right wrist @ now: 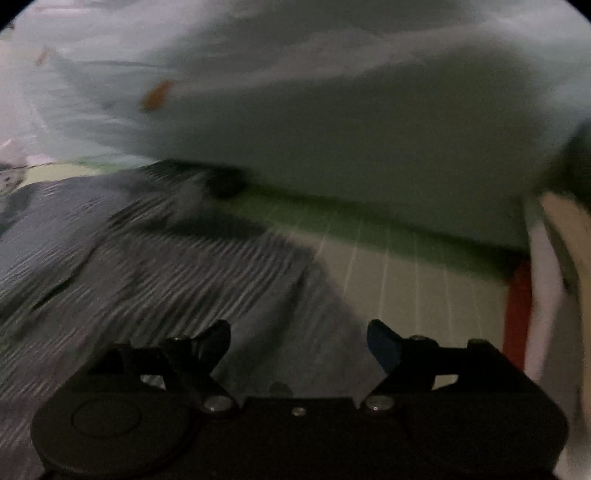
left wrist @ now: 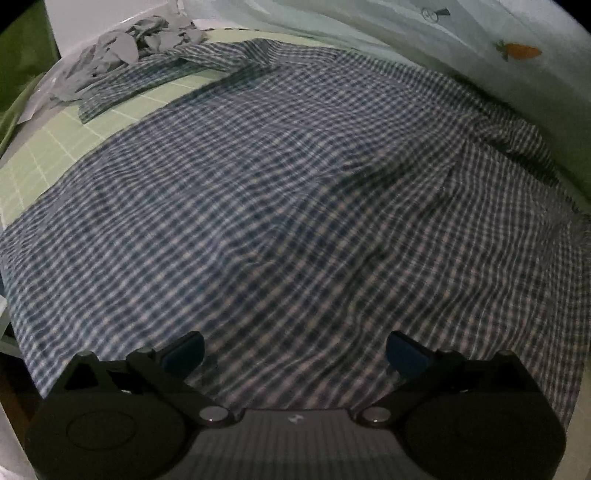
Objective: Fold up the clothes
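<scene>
A pale green mat (left wrist: 55, 155) ruled with white grid lines covers the work surface, and a light sheet (left wrist: 369, 33) printed with a small orange carrot (left wrist: 521, 51) hangs or lies along its far side. No brand, label or readable writing shows in either view; the only print is that carrot and a small dark motif higher up on the sheet, too small to make out.

The shirt (left wrist: 277, 192), blue and white check, lies spread flat over most of the mat in the left wrist view. One sleeve (left wrist: 155, 77) stretches toward the far left corner, where it meets a crumpled grey garment (left wrist: 122, 48). The other sleeve (left wrist: 517, 147) is bunched at the far right, close against the sheet.

The left gripper (left wrist: 295, 350) hangs over the near edge of the shirt with its fingers wide apart and nothing between them; the fabric lies below, not pinched.

The right wrist view is smeared by motion blur. There the right gripper (right wrist: 298, 341) is over the shirt's (right wrist: 147, 266) edge, where the check cloth gives way to bare mat (right wrist: 406, 280). Its fingers stand well apart, empty. At the right edge of that view are a red strip (right wrist: 517, 314) and a white object beside it, too blurred to identify.
</scene>
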`<action>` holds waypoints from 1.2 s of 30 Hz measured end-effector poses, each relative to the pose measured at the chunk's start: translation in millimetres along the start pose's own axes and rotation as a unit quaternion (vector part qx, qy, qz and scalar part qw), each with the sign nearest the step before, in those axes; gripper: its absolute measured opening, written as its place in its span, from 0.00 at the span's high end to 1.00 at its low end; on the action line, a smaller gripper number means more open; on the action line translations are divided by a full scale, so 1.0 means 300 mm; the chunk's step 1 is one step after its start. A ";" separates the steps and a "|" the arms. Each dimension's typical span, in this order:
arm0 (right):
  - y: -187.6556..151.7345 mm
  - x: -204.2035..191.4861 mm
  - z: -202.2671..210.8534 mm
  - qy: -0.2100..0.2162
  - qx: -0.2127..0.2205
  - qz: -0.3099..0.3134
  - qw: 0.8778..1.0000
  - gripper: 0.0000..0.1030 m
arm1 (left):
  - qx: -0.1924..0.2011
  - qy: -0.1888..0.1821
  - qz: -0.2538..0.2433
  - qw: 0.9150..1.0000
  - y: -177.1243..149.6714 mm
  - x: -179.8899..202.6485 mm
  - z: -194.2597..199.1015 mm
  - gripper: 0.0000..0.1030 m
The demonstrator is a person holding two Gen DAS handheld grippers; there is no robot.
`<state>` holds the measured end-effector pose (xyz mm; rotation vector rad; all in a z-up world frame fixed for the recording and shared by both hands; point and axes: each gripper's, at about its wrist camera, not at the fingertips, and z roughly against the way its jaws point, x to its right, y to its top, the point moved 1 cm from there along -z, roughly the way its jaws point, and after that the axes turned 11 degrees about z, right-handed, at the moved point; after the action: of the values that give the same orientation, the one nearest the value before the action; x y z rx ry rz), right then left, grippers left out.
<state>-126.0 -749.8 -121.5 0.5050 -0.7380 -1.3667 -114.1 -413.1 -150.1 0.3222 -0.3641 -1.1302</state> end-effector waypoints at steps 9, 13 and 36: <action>-0.264 -0.241 0.210 0.098 -0.050 -0.020 0.994 0.57 | 0.009 -0.015 -0.022 1.000 -0.066 -0.115 0.121 0.00; -0.290 -0.277 0.223 0.093 -0.061 -0.024 0.993 0.79 | 0.012 -0.014 -0.040 0.999 -0.109 -0.166 0.176 0.00; -0.298 -0.419 0.341 -0.127 -0.086 -0.120 0.981 0.00 | 0.011 -0.030 -0.027 0.999 0.311 -0.661 0.079 0.00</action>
<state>-266.6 -630.6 -137.5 0.2903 -0.7738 -1.7264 -123.7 -196.3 -112.4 0.3193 -0.4237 -1.1916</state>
